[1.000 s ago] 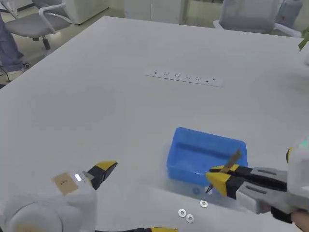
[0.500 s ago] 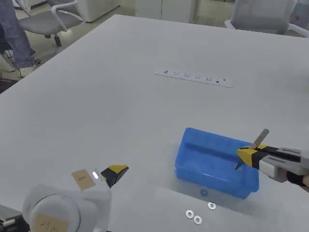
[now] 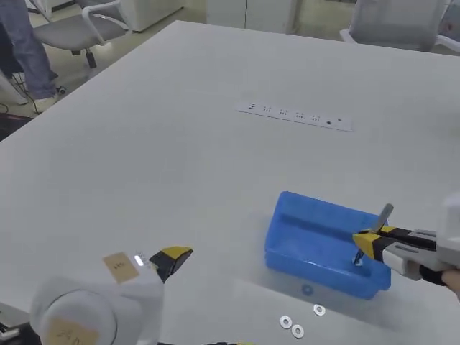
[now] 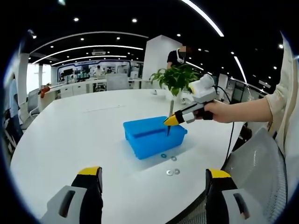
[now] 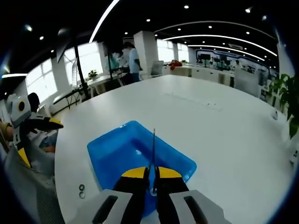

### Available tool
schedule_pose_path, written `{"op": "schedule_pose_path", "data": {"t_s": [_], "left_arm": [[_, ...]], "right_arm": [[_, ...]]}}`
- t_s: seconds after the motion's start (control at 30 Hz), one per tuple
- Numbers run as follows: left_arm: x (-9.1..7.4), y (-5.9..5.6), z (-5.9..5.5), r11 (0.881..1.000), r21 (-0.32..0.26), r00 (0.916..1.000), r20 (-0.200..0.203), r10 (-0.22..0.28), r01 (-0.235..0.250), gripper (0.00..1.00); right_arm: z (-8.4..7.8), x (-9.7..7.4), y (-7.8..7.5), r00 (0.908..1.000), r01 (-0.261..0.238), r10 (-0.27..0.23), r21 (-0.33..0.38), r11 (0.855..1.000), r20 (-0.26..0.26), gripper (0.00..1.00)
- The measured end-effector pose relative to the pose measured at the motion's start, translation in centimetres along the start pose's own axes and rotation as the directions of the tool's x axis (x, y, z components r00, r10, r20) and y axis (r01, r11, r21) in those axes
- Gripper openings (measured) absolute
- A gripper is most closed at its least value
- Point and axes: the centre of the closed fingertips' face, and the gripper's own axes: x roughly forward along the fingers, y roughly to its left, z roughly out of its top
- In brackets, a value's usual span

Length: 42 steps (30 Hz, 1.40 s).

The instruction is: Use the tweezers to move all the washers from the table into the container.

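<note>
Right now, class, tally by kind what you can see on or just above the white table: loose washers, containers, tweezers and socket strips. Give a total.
loose washers: 4
blue container: 1
tweezers: 1
socket strip: 1
Total: 7

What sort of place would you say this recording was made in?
Most likely an open-plan office: a large white table with a built-in socket strip, swivel chairs around it, and a potted plant under rows of ceiling lights.
</note>
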Motion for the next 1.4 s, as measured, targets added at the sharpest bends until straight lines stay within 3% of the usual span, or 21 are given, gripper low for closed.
{"op": "schedule_pose_path", "data": {"t_s": [0.13,0.3,0.57,0.7,0.93,1.13,1.4], "left_arm": [[0.0,0.0,0.0,1.000,0.008,1.0000,-0.001,0.000,0.000,0.92],[0.0,0.0,0.0,1.000,0.006,1.0000,-0.001,-0.001,0.001,0.92],[-0.1,0.1,0.2,1.000,0.005,1.0000,0.009,0.004,-0.004,0.91],[-0.1,0.1,0.0,1.000,0.007,1.0000,0.001,0.006,-0.006,0.89],[-0.1,0.1,0.1,1.000,0.007,1.0000,0.004,0.002,-0.002,0.89],[-0.1,0.2,0.2,1.000,0.011,0.9999,0.009,0.008,-0.008,0.88],[-0.1,0.2,0.2,1.000,0.005,0.9999,0.011,0.011,-0.011,0.88]], "right_arm": [[1.3,-0.9,0.5,0.9983,-0.009,0.009,-0.006,1.000,0.058,0.04],[3.2,-2.4,2.4,0.9907,-0.052,0.052,-0.006,0.999,0.126,0.04],[4.9,-4.1,6.4,0.9694,-0.140,0.132,0.025,0.990,0.207,0.03],[3.9,-3.9,8.2,0.9669,-0.172,0.165,0.019,0.985,0.195,0.03],[0.5,-2.4,9.6,0.9733,-0.197,0.193,0.027,0.980,0.125,0.03],[-1.7,-1.1,9.8,0.9741,-0.208,0.211,-0.040,0.977,0.082,0.03],[-2.5,-0.4,9.4,0.9791,-0.195,0.198,-0.070,0.978,0.046,0.04]]}}
